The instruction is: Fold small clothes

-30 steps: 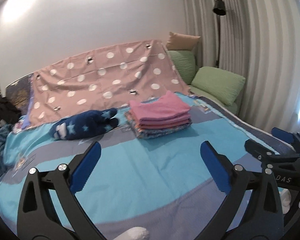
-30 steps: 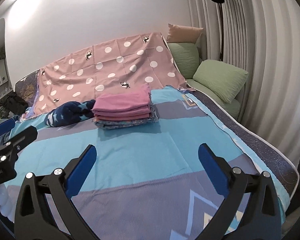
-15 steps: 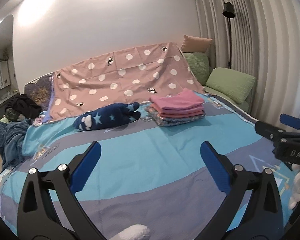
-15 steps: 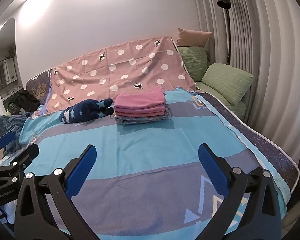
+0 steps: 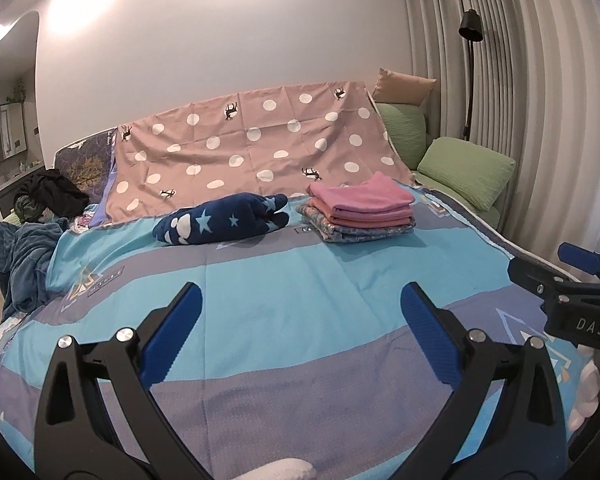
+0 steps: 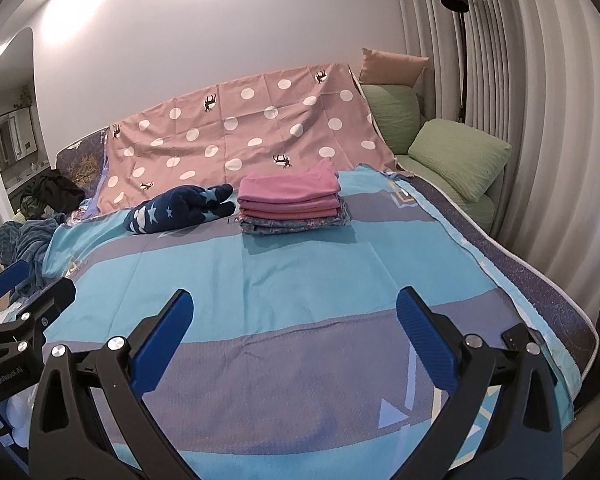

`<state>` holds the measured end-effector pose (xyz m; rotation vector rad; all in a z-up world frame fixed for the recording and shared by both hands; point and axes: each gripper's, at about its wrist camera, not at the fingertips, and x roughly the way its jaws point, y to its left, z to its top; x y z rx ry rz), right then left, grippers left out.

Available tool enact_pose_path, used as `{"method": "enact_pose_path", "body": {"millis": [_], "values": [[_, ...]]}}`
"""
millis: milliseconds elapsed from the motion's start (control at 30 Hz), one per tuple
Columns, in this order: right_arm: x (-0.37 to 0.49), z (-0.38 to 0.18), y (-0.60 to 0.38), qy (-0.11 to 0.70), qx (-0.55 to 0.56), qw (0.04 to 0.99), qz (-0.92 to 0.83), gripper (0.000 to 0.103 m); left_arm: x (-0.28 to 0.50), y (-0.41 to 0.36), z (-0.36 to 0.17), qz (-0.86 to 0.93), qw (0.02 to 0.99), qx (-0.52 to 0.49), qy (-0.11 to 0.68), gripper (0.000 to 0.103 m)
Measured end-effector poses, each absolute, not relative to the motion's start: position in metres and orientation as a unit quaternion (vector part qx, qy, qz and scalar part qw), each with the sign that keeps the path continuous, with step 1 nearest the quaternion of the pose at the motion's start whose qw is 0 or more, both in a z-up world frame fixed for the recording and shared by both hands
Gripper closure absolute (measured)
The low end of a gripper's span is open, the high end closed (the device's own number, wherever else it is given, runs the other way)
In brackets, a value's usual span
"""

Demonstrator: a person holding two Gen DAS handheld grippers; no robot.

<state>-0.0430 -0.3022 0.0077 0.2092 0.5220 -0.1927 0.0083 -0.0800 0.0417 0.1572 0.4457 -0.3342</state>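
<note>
A stack of folded small clothes (image 5: 362, 210) (image 6: 292, 204), pink on top and patterned blue-grey below, sits far back on the blue-and-grey bedspread (image 5: 280, 292) (image 6: 300, 280). A rolled dark-blue garment with white stars (image 5: 220, 224) (image 6: 178, 208) lies left of the stack. My left gripper (image 5: 298, 320) is open and empty, well short of the clothes over the spread. My right gripper (image 6: 294, 320) is open and empty too. Each gripper shows at the edge of the other's view: the right one (image 5: 572, 280), the left one (image 6: 16, 300).
A pink polka-dot sheet (image 5: 252, 148) leans against the headboard. Green pillows (image 5: 464, 168) and a tan pillow (image 5: 404, 86) lie at the right by the curtains and a black floor lamp (image 5: 471, 28). Dark clothes (image 5: 52, 192) and a teal blanket (image 5: 24, 252) pile up at the left.
Both grippers have drawn back and risen from the bed, so the stack and rolled garment look farther off. Both stay open and empty.
</note>
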Motion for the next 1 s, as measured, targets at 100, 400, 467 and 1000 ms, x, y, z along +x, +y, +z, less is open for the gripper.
{"method": "enact_pose_path", "body": {"millis": [100, 400, 467, 1000], "values": [[-0.041, 0.006, -0.302, 0.262, 0.105, 0.955, -0.095, 0.001, 0.009, -0.08, 0.039, -0.163, 0.958, 0.08, 0.223, 0.002], [-0.034, 0.002, -0.298, 0.271, 0.102, 0.953, -0.09, 0.001, 0.011, -0.075, 0.032, -0.155, 0.958, 0.077, 0.228, 0.002], [-0.033, 0.002, -0.298, 0.272, 0.101, 0.953, -0.09, 0.001, 0.011, -0.074, 0.031, -0.155, 0.958, 0.077, 0.228, 0.002], [-0.028, -0.004, -0.294, 0.284, 0.101, 0.949, -0.087, 0.001, 0.014, -0.077, 0.028, -0.16, 0.955, 0.082, 0.235, 0.002]]}}
